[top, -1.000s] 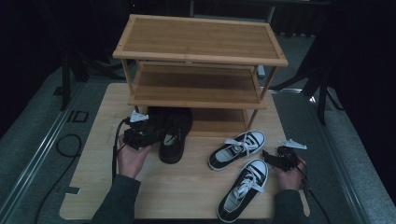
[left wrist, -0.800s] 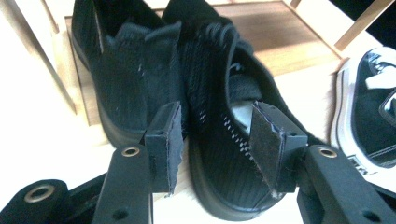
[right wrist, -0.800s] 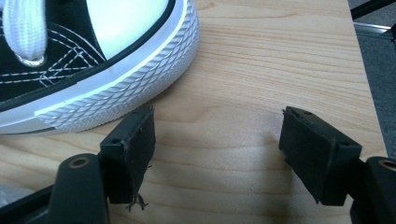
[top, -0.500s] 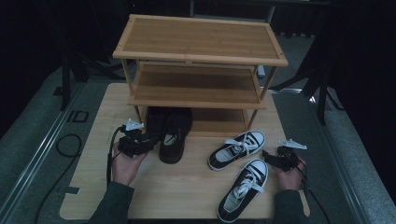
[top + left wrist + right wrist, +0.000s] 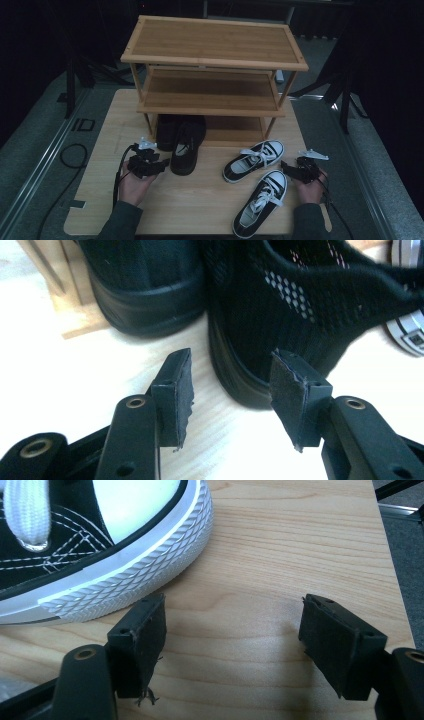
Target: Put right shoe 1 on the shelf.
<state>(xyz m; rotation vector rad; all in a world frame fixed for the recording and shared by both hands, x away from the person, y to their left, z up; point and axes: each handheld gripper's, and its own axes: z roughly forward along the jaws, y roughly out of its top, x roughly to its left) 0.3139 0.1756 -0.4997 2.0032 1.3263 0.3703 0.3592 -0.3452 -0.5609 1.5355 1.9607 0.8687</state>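
Shoes sit on pale wooden table [image 5: 200, 200]; surrounding room [image 5: 30, 40] is dark.

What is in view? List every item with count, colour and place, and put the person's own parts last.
Shoe rack: one, light wood, three tiers, at the table's far side.
Black shoes: two, black, side by side at the rack's bottom tier, left of centre, heels toward the person.
Sneakers: two, black with white laces and soles, on the table right of centre.
Table: one, light wood.
Floor cable: one, black, left of the table.
Left gripper: one, black, jaws open, beside the nearer black shoe.
Right gripper: one, black, jaws open, by the nearer sneaker's toe.
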